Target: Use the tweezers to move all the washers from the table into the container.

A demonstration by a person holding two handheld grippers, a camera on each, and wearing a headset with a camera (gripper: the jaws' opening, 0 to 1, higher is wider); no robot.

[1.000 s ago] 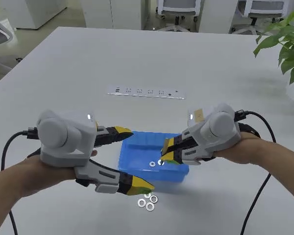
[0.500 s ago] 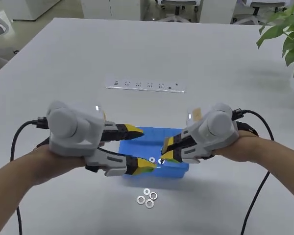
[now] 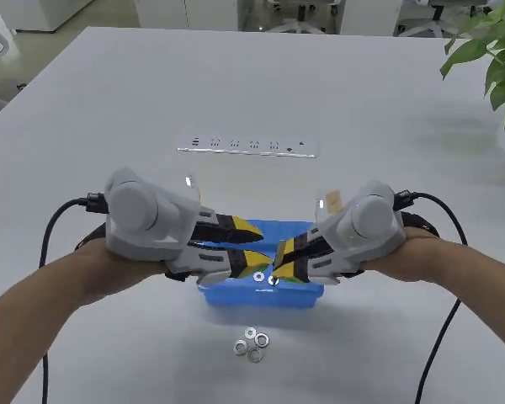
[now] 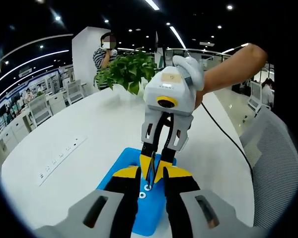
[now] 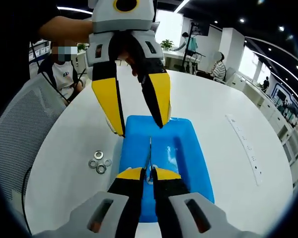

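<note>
A blue container (image 3: 236,295) sits between my two grippers, with a couple of washers (image 3: 258,277) inside it. Several more washers (image 3: 251,341) lie in a small cluster on the white table just in front of it, also seen as the washer cluster (image 5: 99,164). My right gripper (image 3: 278,273) is shut on thin metal tweezers (image 5: 150,153), whose tips point down into the container near a washer (image 4: 148,187). My left gripper (image 3: 254,248) faces it over the container, open, its jaws standing either side of the tweezers (image 4: 150,171).
A white power strip (image 3: 240,145) lies flat on the table beyond the container. A green plant (image 3: 492,67) stands at the far right edge. Cables trail back from both grippers. Office chairs stand past the table's far end.
My left gripper has moved right and forward over the container, up to the right gripper, and its jaws have narrowed. The right gripper has stayed put with the tweezers.
</note>
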